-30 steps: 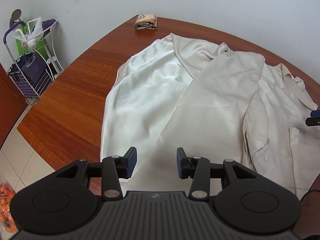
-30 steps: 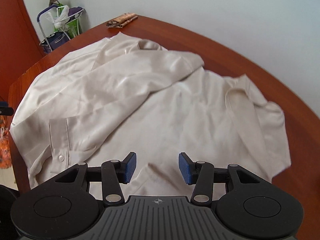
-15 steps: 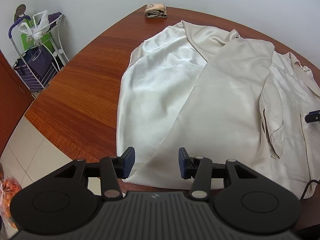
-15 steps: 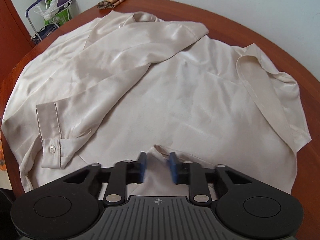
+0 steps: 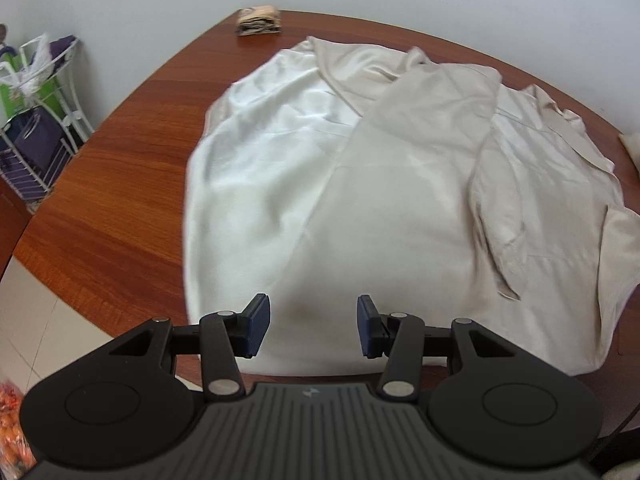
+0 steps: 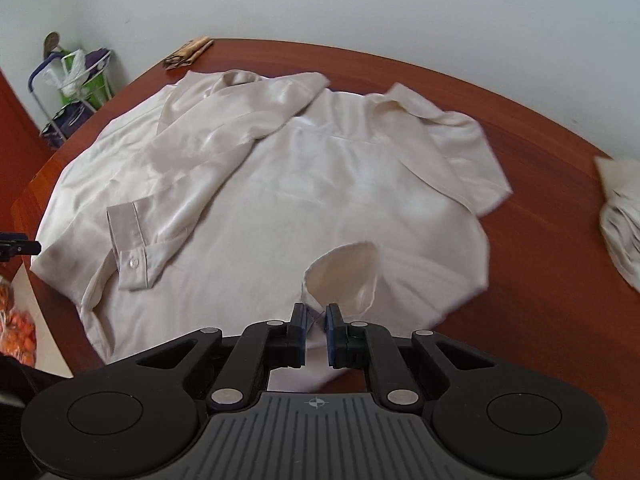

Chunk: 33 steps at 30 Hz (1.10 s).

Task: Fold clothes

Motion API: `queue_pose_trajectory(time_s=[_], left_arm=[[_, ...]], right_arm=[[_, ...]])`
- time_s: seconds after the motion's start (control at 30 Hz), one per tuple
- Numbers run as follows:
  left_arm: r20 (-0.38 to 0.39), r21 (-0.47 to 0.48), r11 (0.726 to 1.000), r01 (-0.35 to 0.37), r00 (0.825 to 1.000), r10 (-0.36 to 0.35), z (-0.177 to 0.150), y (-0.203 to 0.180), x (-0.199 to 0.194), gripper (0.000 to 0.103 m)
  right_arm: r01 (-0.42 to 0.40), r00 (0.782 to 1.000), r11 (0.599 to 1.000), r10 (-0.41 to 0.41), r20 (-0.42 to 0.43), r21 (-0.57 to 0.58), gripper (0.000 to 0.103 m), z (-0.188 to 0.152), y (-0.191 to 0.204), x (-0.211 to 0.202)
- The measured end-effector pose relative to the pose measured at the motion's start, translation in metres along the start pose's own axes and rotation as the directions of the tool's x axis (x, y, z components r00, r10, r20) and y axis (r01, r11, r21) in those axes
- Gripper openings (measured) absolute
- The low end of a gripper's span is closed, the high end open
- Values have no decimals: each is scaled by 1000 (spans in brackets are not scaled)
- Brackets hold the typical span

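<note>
- right gripper was clamped down on the near hem of the cream shirt, blue pads pretty much together with a bit of fabric pinched between them
- right at that pinch the cloth was lifted off the table and curled back, so you could see a little pocket of the inside just past the fingertips
- left gripper was the opposite, pads spread wide with nothing in them, hovering over the shirt's near edge on its side
- the shirt was spread across most of the brown wooden table, straight ahead of both grippers and reaching away toward the wall
- one long sleeve was folded diagonally across the body, and its buttoned cuff sat left of the right gripper, lying flat on the fabric
- the other sleeve lay out to the far right in the right wrist view, looking a bit rumpled
- from the left wrist view the shirt looked brighter and shinier on its left half, with the folded sleeve running up the middle
- a small folded patterned cloth sat at the far edge of the table, well apart from the shirt
- another pale bundle of fabric lay at the right edge of the table, separate from the shirt
- off in the left corner there was a wire rack with bags on it, down on the floor beside the table
- the left gripper's tip just poked in at the left edge of the right wrist view
</note>
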<state>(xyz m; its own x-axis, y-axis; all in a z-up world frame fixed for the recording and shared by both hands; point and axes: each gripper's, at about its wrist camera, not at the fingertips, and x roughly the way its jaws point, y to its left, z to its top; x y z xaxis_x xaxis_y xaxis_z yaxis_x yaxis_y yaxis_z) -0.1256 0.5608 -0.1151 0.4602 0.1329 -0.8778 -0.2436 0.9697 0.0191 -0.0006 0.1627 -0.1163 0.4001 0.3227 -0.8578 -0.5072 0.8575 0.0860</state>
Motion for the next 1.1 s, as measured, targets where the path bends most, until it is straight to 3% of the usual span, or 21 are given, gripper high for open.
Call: queue_pose_trajectory(time_s=[0.2,0.37,0.67,1.1], left_arm=[[-5,136,987,87,996,-87,4,-47,3,55],[-53,225,968,114,993,-105,-3,-87,20,55],[-93,173,982,77,994,-61,-14,-112,32,54],[-75,76,997,22,997,-16,-28,-134,16,53]], right_arm=[[65,997,993,-61,-45,100,12,-55,-9,-33],[99,991,982,-83,-102,161,11,-97,-15,-41],[93,987,975,-63,-148,200,9,-133,-25,-43],[-14,986,996,30,-165,92,6,-148,-31,-61]])
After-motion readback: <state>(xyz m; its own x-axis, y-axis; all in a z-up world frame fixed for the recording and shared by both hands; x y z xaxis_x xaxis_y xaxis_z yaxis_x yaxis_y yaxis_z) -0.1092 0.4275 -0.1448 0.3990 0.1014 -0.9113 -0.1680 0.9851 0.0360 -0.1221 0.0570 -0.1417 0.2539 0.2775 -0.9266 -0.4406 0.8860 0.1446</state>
